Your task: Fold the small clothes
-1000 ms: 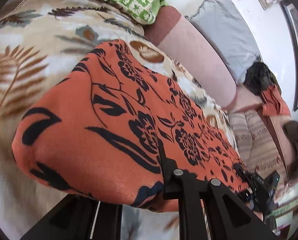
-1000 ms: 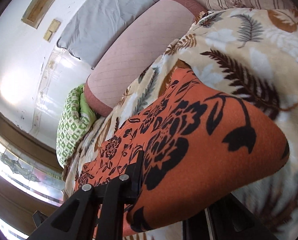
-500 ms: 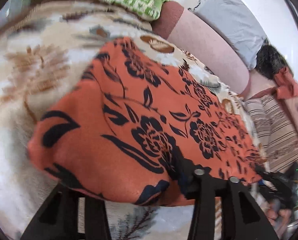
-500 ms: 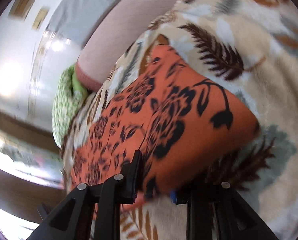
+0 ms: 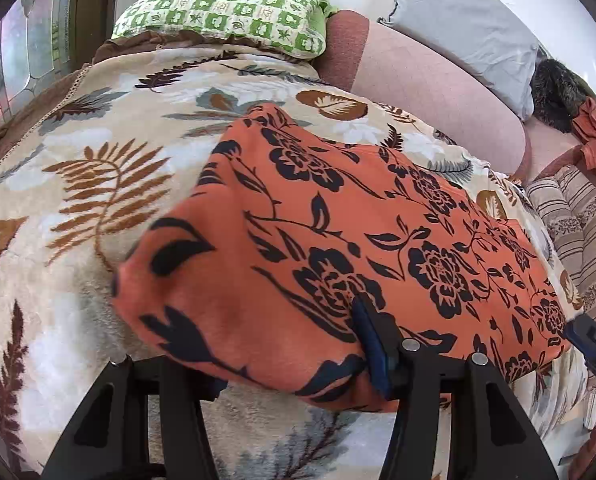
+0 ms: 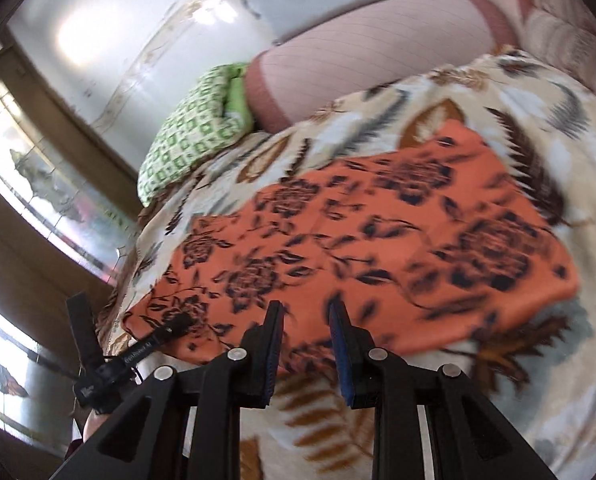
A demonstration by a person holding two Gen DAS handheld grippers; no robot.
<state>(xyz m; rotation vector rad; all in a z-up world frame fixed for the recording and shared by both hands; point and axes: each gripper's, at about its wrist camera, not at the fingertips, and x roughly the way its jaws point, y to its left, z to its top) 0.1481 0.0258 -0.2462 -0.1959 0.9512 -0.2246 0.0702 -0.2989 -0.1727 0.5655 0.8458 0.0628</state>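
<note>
An orange cloth with black flowers (image 5: 338, 216) lies folded flat on the leaf-patterned blanket (image 5: 78, 184). My left gripper (image 5: 250, 344) is at the cloth's near edge and its jaws are opening. The edge lies loosely between them: the blue-padded right finger (image 5: 372, 344) rests over the cloth, and the left finger is tucked under the fold. In the right wrist view the same cloth (image 6: 378, 240) is blurred. My right gripper (image 6: 306, 312) stands just off its near edge, jaws apart, nothing between them. The left gripper (image 6: 170, 330) shows at the cloth's left corner.
A green checked pillow (image 5: 226, 12) and a pink bolster (image 5: 438, 92) lie beyond the cloth. A grey pillow (image 5: 462, 20) leans on the wall. Dark and orange garments (image 5: 566, 96) and a striped cushion (image 5: 578, 216) are at the right. A window (image 6: 26, 184) is on the left.
Both grippers have let go of the cloth's near edge and their jaws have parted. The right gripper has drawn back, lifted and rolled. The cloth now lies flat.
</note>
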